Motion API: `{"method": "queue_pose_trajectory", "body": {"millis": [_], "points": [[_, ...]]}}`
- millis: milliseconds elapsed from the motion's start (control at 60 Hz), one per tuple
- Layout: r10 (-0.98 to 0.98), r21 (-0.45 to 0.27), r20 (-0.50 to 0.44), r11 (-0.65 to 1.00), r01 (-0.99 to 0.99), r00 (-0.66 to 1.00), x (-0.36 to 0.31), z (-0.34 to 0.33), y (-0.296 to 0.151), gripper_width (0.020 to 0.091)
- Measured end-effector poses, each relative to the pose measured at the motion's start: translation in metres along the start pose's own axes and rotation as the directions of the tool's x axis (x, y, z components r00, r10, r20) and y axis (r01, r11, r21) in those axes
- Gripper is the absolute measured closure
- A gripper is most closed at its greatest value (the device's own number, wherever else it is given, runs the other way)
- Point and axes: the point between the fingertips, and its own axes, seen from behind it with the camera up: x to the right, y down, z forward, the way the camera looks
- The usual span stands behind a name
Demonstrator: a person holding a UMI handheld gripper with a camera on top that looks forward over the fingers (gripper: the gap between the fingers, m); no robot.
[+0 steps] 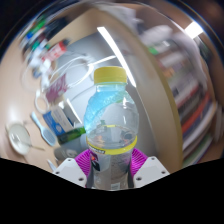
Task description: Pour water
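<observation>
A clear plastic water bottle (pixel 111 118) with a yellow cap and a blue-and-yellow label stands upright between my fingers. My gripper (pixel 111 163) is shut on the bottle's lower body, with a magenta pad (pixel 85 160) pressed on each side. The bottle is lifted off any surface, and the room behind it appears tilted. Its base is hidden below the fingers. No cup or glass shows.
Beyond the bottle to the left is a table surface (pixel 40 130) with a white round dish (pixel 18 133) and some boxes. Shelves with goods (pixel 170 60) run along the right. Ceiling strip lights (pixel 108 42) show above.
</observation>
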Motion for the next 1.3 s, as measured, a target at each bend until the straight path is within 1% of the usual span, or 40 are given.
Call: {"method": "queue_pose_trajectory", "body": {"millis": [33,67,117,133,150,200,217,250,267,333,400,517,533,550,567,583,600,683,700,717,800,900,967,1000,1050,1067,1083,1167,1300], "points": [[0.231,-0.006,0.047,0.973,-0.231,0.972,-0.006,-0.004,0.01,0.063],[0.438,-0.037,0.07,0.899,-0.436,0.896,-0.012,-0.008,0.027,0.063],[0.668,-0.1,0.066,0.743,-0.662,0.741,-0.024,-0.017,0.057,0.0632],[0.733,-0.094,0.041,0.68,-0.727,0.679,-0.035,-0.027,0.066,0.0631],[0.762,-0.117,0.059,0.647,-0.753,0.645,-0.032,-0.022,0.072,0.0631],[0.834,-0.136,0.056,0.551,-0.823,0.549,-0.047,-0.027,0.096,0.0631],[0.847,-0.14,0.06,0.532,-0.835,0.529,-0.052,-0.029,0.103,0.0632],[0.874,-0.123,0.058,0.486,-0.865,0.482,-0.071,-0.037,0.113,0.0632],[0.875,-0.131,0.072,0.484,-0.865,0.478,-0.069,-0.032,0.116,0.0632],[0.896,-0.172,0.09,0.445,-0.879,0.435,-0.1,-0.031,0.134,0.0631],[0.897,-0.183,0.113,0.442,-0.878,0.428,-0.128,-0.034,0.145,0.0625],[0.9,-0.221,0.152,0.435,-0.873,0.409,-0.147,-0.03,0.154,0.0617],[0.909,-0.222,0.144,0.414,-0.883,0.39,-0.163,-0.035,0.159,0.0614],[0.909,-0.23,0.148,0.415,-0.88,0.39,-0.163,-0.033,0.16,0.0612],[0.907,-0.243,0.152,0.42,-0.874,0.394,-0.163,-0.032,0.163,0.0583],[0.912,-0.244,0.15,0.408,-0.88,0.381,-0.17,-0.035,0.163,0.0599],[0.912,-0.201,0.153,0.405,-0.892,0.379,-0.165,-0.032,0.161,0.0604],[0.913,-0.166,0.16,0.399,-0.902,0.375,-0.164,-0.034,0.162,0.0605],[0.912,-0.165,0.16,0.402,-0.901,0.378,-0.155,-0.04,0.161,0.0602],[0.912,-0.164,0.161,0.402,-0.901,0.377,-0.166,-0.034,0.163,0.0603],[0.909,-0.174,0.165,0.409,-0.896,0.383,-0.167,-0.03,0.163,0.06],[0.906,-0.192,0.173,0.415,-0.889,0.385,-0.167,-0.031,0.162,0.0549],[0.903,-0.24,0.18,0.426,-0.872,0.391,-0.17,-0.034,0.165,0.0485],[0.901,-0.277,0.178,0.432,-0.858,0.396,-0.173,-0.038,0.169,0.0412],[0.903,-0.306,0.177,0.428,-0.85,0.391,-0.175,-0.043,0.172,0.0274],[0.905,-0.312,0.176,0.424,-0.85,0.386,-0.176,-0.045,0.173,0.0248],[0.908,-0.308,0.172,0.418,-0.855,0.382,-0.177,-0.048,0.174,0.0249],[0.921,-0.338,0.168,0.39,-0.857,0.352,-0.179,-0.064,0.173,0.026],[0.931,-0.34,0.128,0.365,-0.867,0.342,-0.166,-0.098,0.172,0.0261]]}}
